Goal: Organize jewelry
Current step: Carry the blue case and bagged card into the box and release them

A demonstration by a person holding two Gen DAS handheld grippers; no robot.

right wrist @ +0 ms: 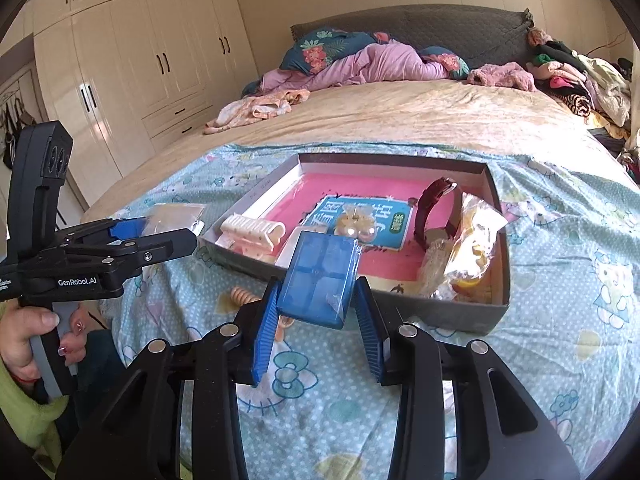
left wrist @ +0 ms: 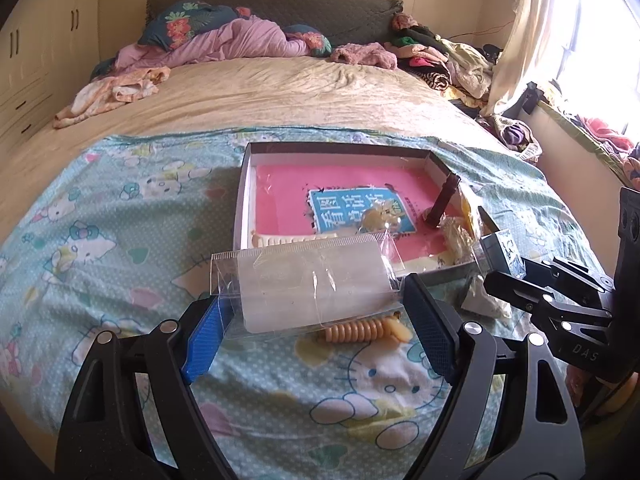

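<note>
Left wrist view: both grippers carry packets toward the tray (left wrist: 340,148).
Left gripper (left wrist: 316,320) jaws clamp a clear packet (left wrist: 304,280); right gripper (right wrist: 316,316) jaws grip a blue box (right wrist: 320,280), likely for sorting.

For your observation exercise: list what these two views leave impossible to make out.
- Clear packet, left view: contents unreadable through glare.
- Coil tie, both views: partly hidden by packet or fingers.
- Blue box, right view: contents unseen.
- Watch face, both views: turned away.
</note>
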